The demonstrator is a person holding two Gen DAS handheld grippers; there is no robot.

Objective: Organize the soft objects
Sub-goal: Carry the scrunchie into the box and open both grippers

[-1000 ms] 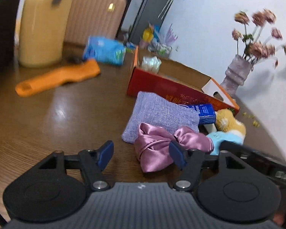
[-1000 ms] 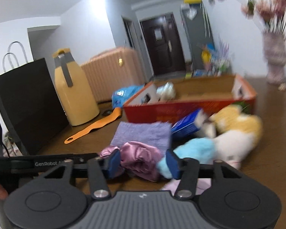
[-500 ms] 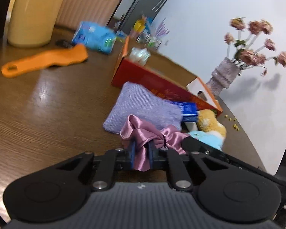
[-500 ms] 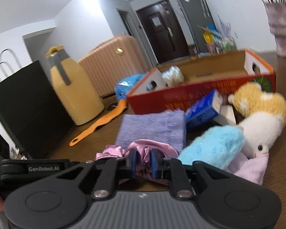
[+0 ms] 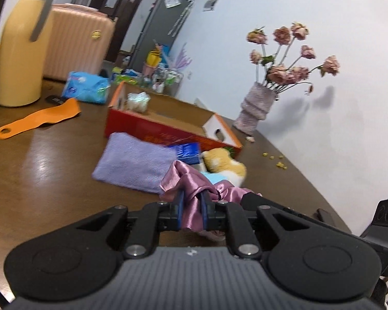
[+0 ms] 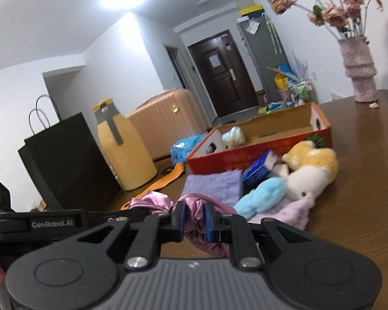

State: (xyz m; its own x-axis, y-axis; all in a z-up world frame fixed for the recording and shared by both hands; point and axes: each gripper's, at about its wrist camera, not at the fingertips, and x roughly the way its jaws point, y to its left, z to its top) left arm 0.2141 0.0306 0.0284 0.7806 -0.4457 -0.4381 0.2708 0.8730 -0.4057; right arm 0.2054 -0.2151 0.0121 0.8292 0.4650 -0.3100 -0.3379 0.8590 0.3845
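Note:
A pink satin bow [image 5: 186, 180] [image 6: 194, 206] hangs lifted off the brown table, held from two sides. My left gripper [image 5: 192, 204] is shut on one end of it and my right gripper [image 6: 194, 218] is shut on the other end. Behind the bow lie a folded purple cloth [image 5: 134, 162] [image 6: 213, 184], a blue plush [image 6: 262, 196], a yellow-and-white plush [image 5: 225, 164] [image 6: 310, 165] and a pale pink cloth [image 6: 289, 213]. An open red cardboard box [image 5: 168, 129] [image 6: 261, 146] stands further back with a whitish soft bundle [image 5: 137, 100] [image 6: 232, 137] inside.
A yellow thermos [image 5: 20, 44] [image 6: 124, 144], an orange shoehorn [image 5: 38, 121], a blue packet [image 5: 86, 87] and a small blue carton [image 5: 187, 152] [image 6: 258, 168] are on the table. A black paper bag [image 6: 67, 160] stands at left, a vase of dried roses [image 5: 258, 103] [image 6: 359, 67] at the far edge.
Both grippers closed on the pink satin bow and lifted it off the table. The views rose and pulled back from the pile.

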